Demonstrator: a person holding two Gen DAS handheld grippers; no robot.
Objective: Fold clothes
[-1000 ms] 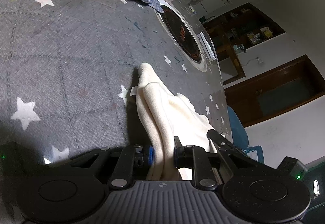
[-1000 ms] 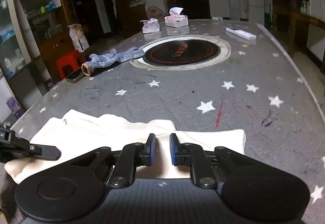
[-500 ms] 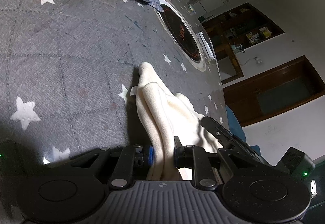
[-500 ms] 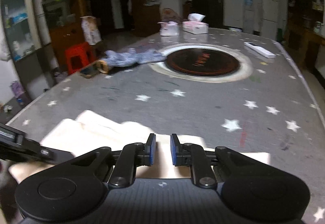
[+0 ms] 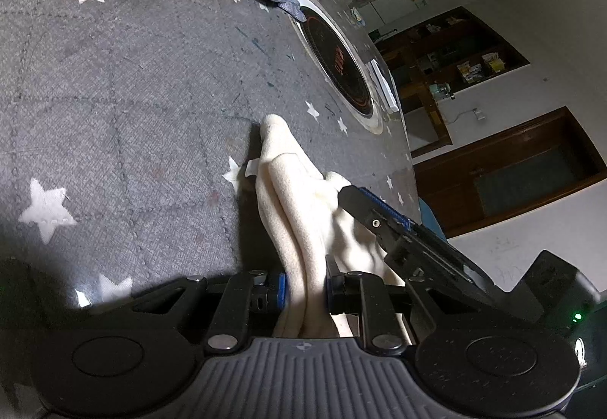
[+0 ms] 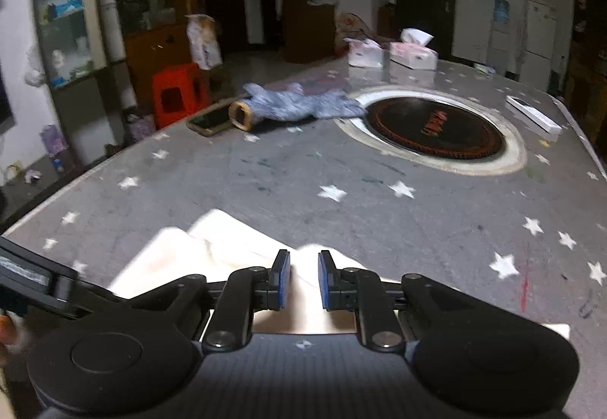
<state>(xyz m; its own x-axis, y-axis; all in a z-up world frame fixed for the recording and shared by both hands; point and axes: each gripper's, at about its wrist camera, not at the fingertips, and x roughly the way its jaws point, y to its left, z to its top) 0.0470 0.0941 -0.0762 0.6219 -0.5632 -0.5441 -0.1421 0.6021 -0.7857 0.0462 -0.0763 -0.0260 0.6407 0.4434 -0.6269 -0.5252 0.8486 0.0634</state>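
A cream garment [image 5: 299, 199] lies bunched on the grey star-patterned tablecloth [image 5: 114, 96]. My left gripper [image 5: 305, 288] is shut on a thick fold of it, which runs forward between the fingers. In the right wrist view the garment [image 6: 227, 248] lies spread below my right gripper [image 6: 303, 280], whose jaws stand a small gap apart with cloth between them. The right gripper's body [image 5: 417, 240] shows over the garment in the left wrist view. The left gripper's finger [image 6: 34, 278] shows at the left edge of the right wrist view.
A blue knitted garment [image 6: 299, 104] and a phone [image 6: 208, 121] lie at the far left of the table. A round black hob [image 6: 436, 126], tissue packs [image 6: 394, 52] and a white remote [image 6: 533, 113] lie beyond. The table's right edge [image 5: 409, 153] is near.
My right gripper has swung left over the garment toward the left gripper, and the cloth under it has bunched up. The left gripper keeps its hold in place.
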